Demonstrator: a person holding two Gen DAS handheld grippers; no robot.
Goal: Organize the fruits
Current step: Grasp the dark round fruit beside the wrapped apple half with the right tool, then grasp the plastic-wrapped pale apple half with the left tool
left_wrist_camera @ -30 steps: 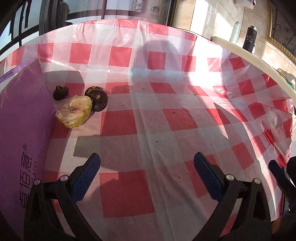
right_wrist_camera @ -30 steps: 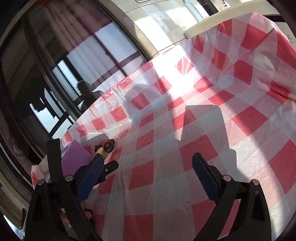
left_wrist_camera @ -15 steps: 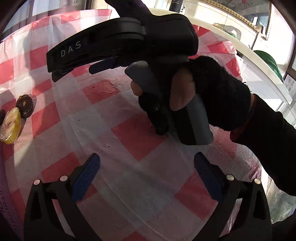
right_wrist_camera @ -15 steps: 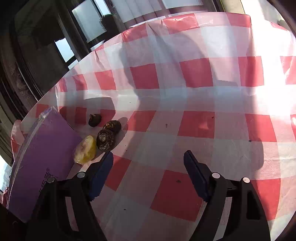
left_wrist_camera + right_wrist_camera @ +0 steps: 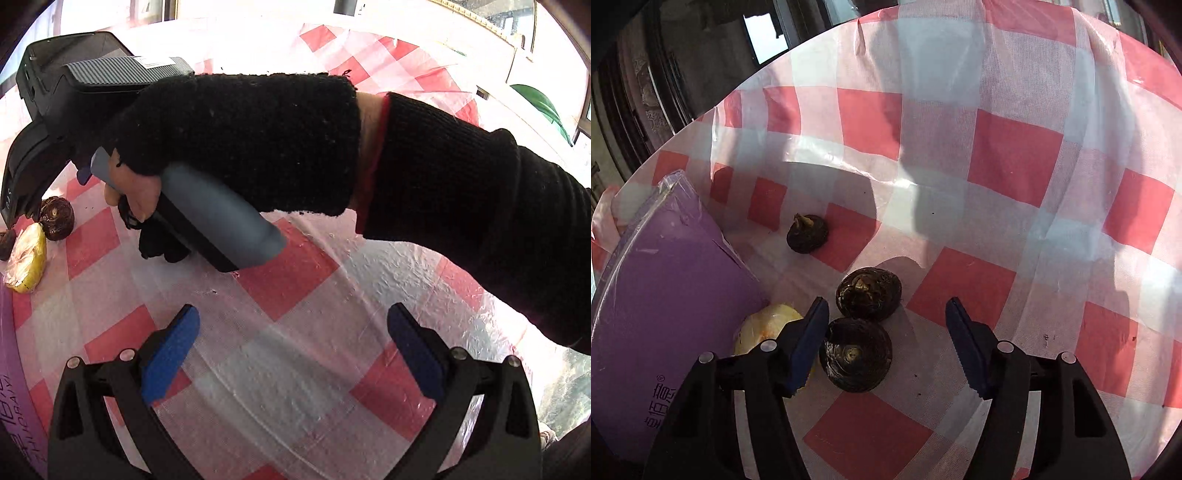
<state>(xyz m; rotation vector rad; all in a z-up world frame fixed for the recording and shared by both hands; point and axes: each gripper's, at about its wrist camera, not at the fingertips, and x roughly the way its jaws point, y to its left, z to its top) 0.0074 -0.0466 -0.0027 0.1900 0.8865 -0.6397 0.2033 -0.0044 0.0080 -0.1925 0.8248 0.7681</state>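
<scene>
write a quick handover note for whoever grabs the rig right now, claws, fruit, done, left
Right claw: open, has just been closing, low over the nearest dark fruit, pads not pressing it.
Left claw: open, empty, over bare checked tablecloth.
Fruit: three dark ones and a yellow piece clustered beside the purple box.
Done: nothing moved yet.
Left: grasp the nearest fruit, then sort the rest.

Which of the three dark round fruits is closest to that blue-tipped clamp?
The lowest dark fruit, sitting between the right gripper's open jaws beside its left pad. The middle one lies just beyond; the stemmed one is farthest.
</scene>
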